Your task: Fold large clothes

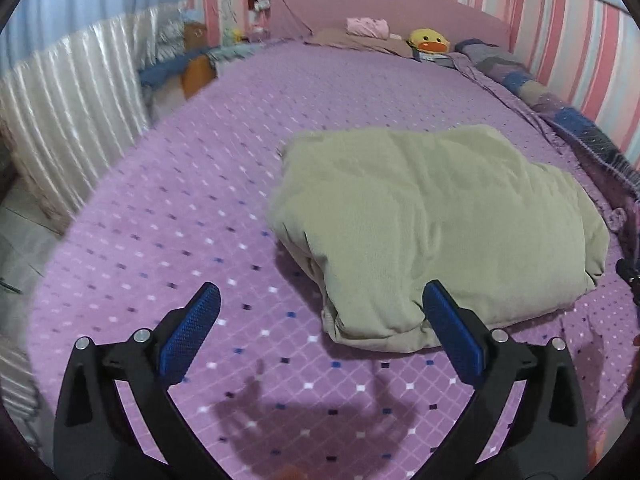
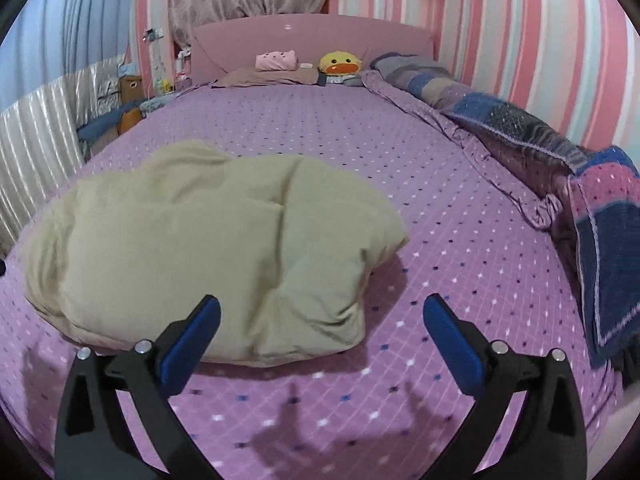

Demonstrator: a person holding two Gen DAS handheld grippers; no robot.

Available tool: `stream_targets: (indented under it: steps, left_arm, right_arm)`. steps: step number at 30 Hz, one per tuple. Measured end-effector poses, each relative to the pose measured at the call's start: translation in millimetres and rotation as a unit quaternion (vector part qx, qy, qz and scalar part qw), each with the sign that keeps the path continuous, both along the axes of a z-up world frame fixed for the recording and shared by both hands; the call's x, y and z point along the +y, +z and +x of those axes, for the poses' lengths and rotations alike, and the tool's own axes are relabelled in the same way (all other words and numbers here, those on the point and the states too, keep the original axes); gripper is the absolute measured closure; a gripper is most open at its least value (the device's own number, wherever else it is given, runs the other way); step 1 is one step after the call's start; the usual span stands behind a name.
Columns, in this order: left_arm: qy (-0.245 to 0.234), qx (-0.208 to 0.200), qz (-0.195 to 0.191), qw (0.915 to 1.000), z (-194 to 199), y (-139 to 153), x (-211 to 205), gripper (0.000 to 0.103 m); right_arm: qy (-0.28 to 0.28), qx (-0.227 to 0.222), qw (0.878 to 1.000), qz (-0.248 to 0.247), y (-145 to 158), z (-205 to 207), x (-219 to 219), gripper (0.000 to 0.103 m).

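Observation:
A beige padded garment (image 1: pixel 432 232) lies folded into a thick bundle on the purple bed cover (image 1: pixel 192 216). In the left wrist view it sits right of centre. My left gripper (image 1: pixel 320 300) is open and empty, held above the cover at the bundle's near left corner. In the right wrist view the same garment (image 2: pixel 208 248) lies left of centre on the cover (image 2: pixel 440 240). My right gripper (image 2: pixel 320 312) is open and empty, held above the bundle's near right corner.
A patchwork quilt (image 2: pixel 560 160) is heaped along the bed's right side by the striped wall. A pink pillow (image 2: pixel 276 61) and a yellow duck plush (image 2: pixel 340 63) lie at the pink headboard (image 2: pixel 312 32). A silvery curtain (image 1: pixel 72 112) hangs at the left.

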State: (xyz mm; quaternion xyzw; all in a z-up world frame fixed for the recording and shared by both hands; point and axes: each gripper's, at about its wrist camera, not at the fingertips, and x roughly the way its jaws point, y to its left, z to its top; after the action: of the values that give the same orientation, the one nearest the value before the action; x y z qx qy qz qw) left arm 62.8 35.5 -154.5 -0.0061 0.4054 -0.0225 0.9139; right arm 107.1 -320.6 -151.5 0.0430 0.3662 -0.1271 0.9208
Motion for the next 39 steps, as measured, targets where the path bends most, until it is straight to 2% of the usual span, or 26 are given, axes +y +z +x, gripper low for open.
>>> stream_targets:
  steps: [3, 6, 11, 16, 23, 30, 35, 39]
  left_arm:
    - [0.001, -0.013, 0.010, 0.9999, -13, 21, -10, 0.003]
    - [-0.009, -0.025, -0.006, 0.9996, -24, 45, -24, 0.003]
    - [-0.016, -0.015, -0.023, 0.9995, -32, 67, -36, 0.003]
    - [-0.007, -0.033, 0.024, 0.9991, -47, 89, -50, 0.003]
    - [-0.015, -0.040, 0.008, 0.9990, -59, 111, -50, 0.003]
    - [-0.003, -0.057, 0.014, 0.9983, -64, 123, -43, 0.003]
    - [-0.007, -0.055, -0.004, 0.9985, -64, 128, -40, 0.003]
    - [-0.010, -0.058, 0.000, 0.9983, -66, 130, -42, 0.003]
  right_arm:
    - [0.004, -0.017, 0.999, 0.031, 17, -10, 17, 0.002]
    - [0.005, -0.018, 0.998, 0.053, 35, -17, 35, 0.002]
    - [0.025, -0.025, 0.997, 0.073, 64, -32, 67, 0.002]
    - [0.004, -0.005, 0.999, 0.047, 87, -40, 87, 0.002]
    - [-0.007, -0.016, 1.000, -0.011, 114, -46, 108, 0.002]
    - [0.001, -0.006, 1.000, 0.008, 119, -42, 110, 0.002]
    - [-0.003, -0.012, 1.000, 0.004, 124, -41, 109, 0.002]
    - [-0.004, -0.012, 1.000, 0.007, 123, -41, 110, 0.002]
